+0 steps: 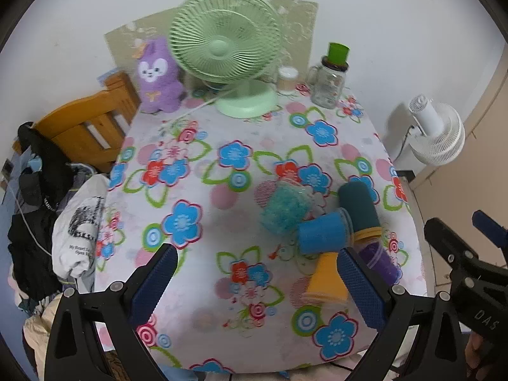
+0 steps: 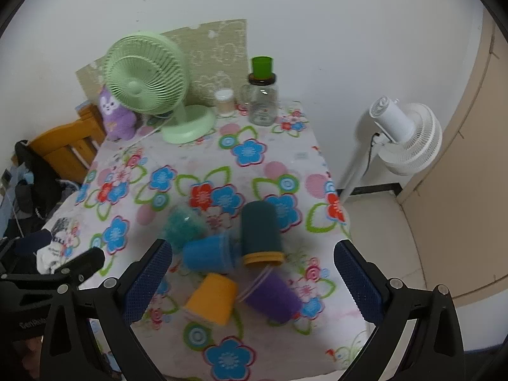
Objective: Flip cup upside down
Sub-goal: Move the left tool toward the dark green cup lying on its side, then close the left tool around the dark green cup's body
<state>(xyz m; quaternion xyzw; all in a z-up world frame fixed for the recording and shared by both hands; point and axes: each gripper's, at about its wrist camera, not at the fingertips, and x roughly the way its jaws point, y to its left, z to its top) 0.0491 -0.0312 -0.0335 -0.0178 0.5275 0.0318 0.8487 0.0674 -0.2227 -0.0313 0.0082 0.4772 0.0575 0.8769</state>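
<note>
Several plastic cups lie on their sides in a cluster on the flowered tablecloth (image 2: 260,158): a teal sparkly cup (image 2: 182,223), a blue cup (image 2: 209,255), a dark green cup (image 2: 260,231), a yellow cup (image 2: 212,298) and a purple cup (image 2: 273,297). In the left wrist view they are the teal (image 1: 284,211), blue (image 1: 324,233), dark green (image 1: 358,206), yellow (image 1: 327,277) and purple (image 1: 381,257) cups. My left gripper (image 1: 257,285) is open and empty, left of the cluster. My right gripper (image 2: 254,279) is open and empty, above the cluster.
A green desk fan (image 1: 225,47), a purple plush toy (image 1: 158,77), a small jar (image 1: 287,79) and a glass jar with a green cup on top (image 1: 328,82) stand at the table's back. A wooden chair (image 1: 85,127) with clothes is left. A white floor fan (image 2: 403,136) stands right.
</note>
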